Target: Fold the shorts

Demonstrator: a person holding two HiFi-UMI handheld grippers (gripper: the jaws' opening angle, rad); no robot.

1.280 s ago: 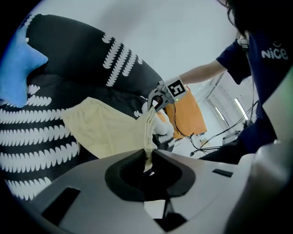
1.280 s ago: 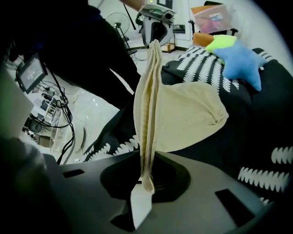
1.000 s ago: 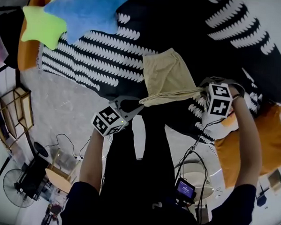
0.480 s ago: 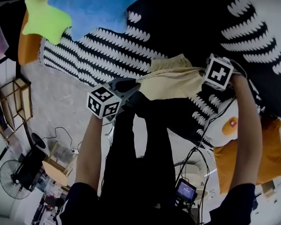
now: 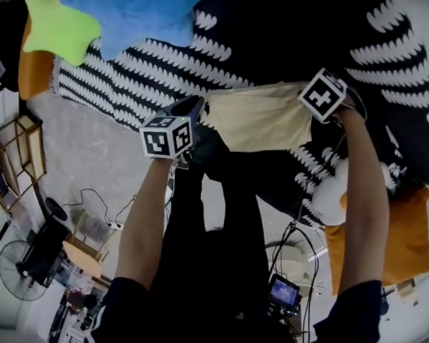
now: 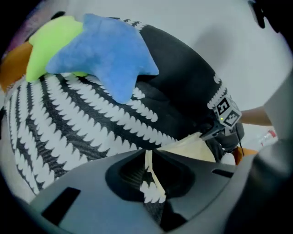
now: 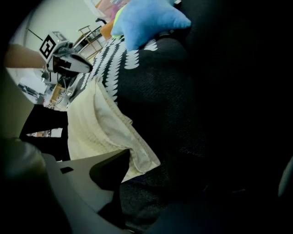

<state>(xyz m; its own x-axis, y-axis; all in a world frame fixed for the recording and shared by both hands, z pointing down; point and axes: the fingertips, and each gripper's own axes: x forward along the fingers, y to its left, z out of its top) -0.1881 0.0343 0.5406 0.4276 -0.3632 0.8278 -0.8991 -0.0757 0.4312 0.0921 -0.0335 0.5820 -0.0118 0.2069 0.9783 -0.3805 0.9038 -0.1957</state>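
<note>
**A:** Where were the shorts (image 5: 260,119)?

**B:** The cream shorts lay spread on the black cover (image 5: 155,78) with white scalloped stripes. They were near its front edge and stretched between the two tools.

**A:** What about the left tool (image 6: 149,170)?

**B:** Its jaws were pressed together on a thin fold of the shorts' fabric. In the head view that fold was at the garment's left corner.

**A:** And the right tool (image 5: 315,106)?

**B:** It pointed steeply down at the opposite corner. Its jaws had just been opening and stood spread. The hemmed corner of the shorts reached into the gap beside one jaw and lay on the cover, not pinched.

**A:** Was anything else on the cover?

**B:** A blue star-shaped cushion (image 5: 129,12) overlapped a green star-shaped cushion (image 5: 53,26) at the far left, well apart from the shorts. An orange cushion (image 5: 26,71) showed just beside the green one, at the cover's edge.
</note>
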